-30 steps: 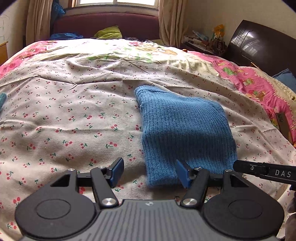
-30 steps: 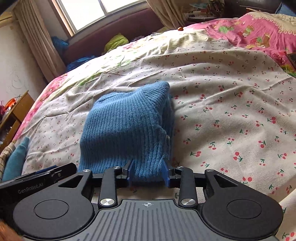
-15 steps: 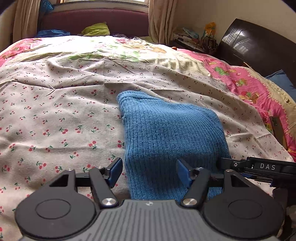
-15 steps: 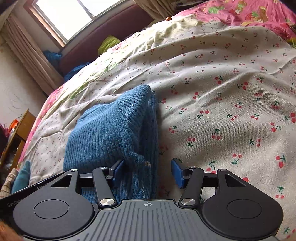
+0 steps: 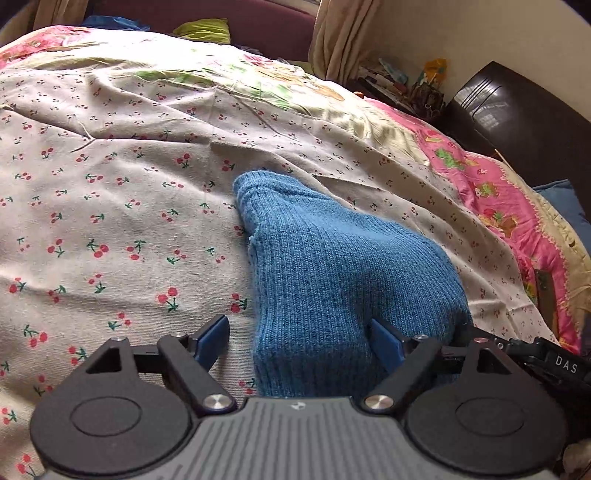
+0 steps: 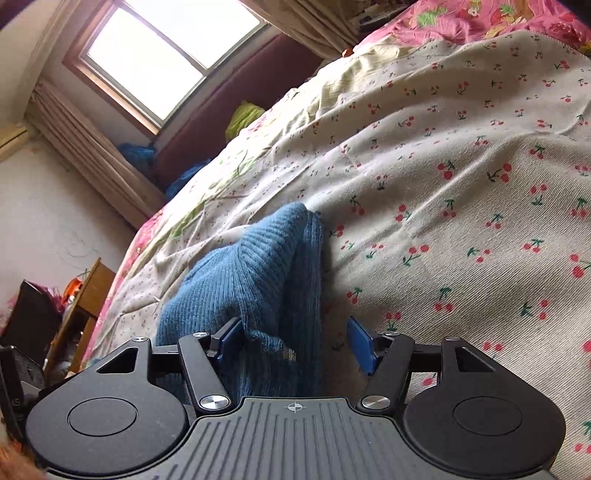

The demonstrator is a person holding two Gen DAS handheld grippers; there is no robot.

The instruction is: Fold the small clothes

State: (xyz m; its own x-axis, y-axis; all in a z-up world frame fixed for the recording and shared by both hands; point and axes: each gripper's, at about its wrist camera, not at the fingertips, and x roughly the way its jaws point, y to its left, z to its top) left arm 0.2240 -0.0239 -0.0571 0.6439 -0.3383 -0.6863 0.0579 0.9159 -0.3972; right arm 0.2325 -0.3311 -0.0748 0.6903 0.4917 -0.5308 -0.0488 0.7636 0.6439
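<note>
A folded blue knit garment [image 5: 343,266] lies on the cherry-print sheet [image 5: 110,221]. My left gripper [image 5: 298,343] straddles its near left corner. The jaws are opening, and the right pad rests on the knit while the left pad hangs over bare sheet. In the right wrist view the same garment [image 6: 258,273] bulges up. My right gripper [image 6: 295,341] stands over its near right edge with the jaws opening. Here the left pad is against the knit and the right pad is well clear of it. Neither gripper grips the cloth. The right gripper's body [image 5: 546,358] shows at the left view's right edge.
A pink floral quilt [image 5: 491,192] and a dark headboard [image 5: 517,118] lie to the right. A maroon bench with a green cloth [image 5: 203,31] runs under the window [image 6: 166,55]. A wooden side table [image 6: 88,295] stands off the bed's left side.
Both grippers have come lower and closer to the garment. The right gripper, which was shut on its near edge, has let go and spread wide. The left jaws have also widened.
</note>
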